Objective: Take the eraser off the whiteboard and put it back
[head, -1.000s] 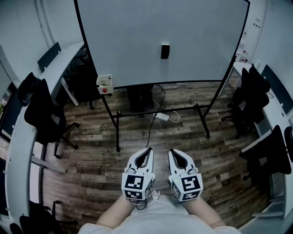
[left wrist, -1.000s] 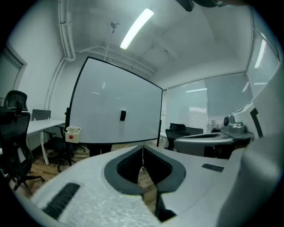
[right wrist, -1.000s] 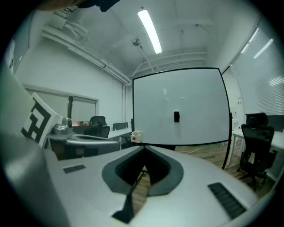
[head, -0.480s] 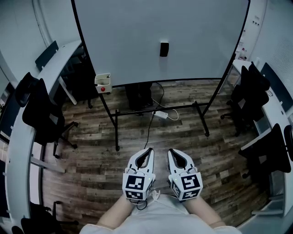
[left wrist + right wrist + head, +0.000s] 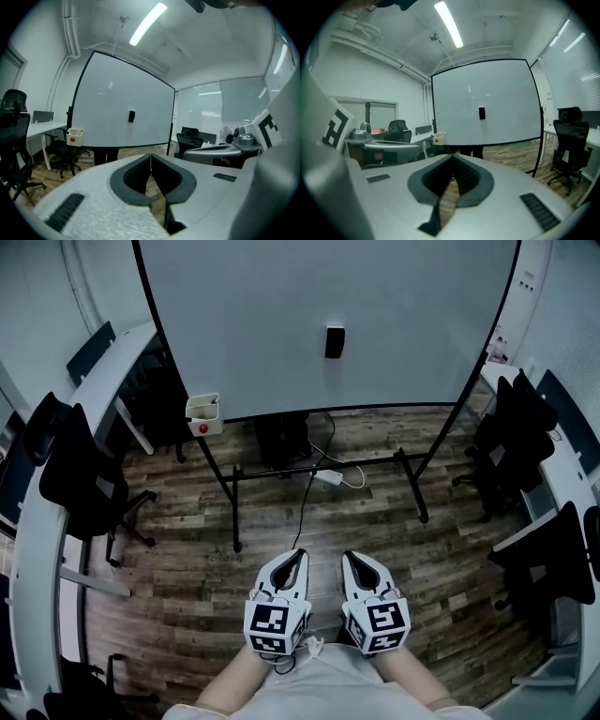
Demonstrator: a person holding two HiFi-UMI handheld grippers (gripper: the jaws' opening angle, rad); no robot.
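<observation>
While both grippers are held low and close to the person's body in the head view, the left gripper [image 5: 298, 555] and the right gripper [image 5: 349, 557] lie side by side with a narrow gap between them, both pointing toward the whiteboard. Each gripper's own view shows its jaws closed tip to tip with nothing between them; only the hollow of the dark pads shows behind the tips. Beneath them runs a wood-plank floor [image 5: 187, 549]. Farther out, a white power adapter [image 5: 329, 478] with its cable lies on the floor by the black whiteboard stand [image 5: 319, 468]. A small white box with a red button [image 5: 203, 414] hangs on the stand's left upright, just below the board's lower left corner. A black office chair [image 5: 80, 479] stands at the left, beside a curved white desk [image 5: 37, 549], and more black chairs [image 5: 511, 442] stand at the right. Farthest off, the whiteboard [image 5: 234, 324] stands upright, and the black eraser [image 5: 335, 341] sits upright on its face, near the middle, well apart from both grippers.
</observation>
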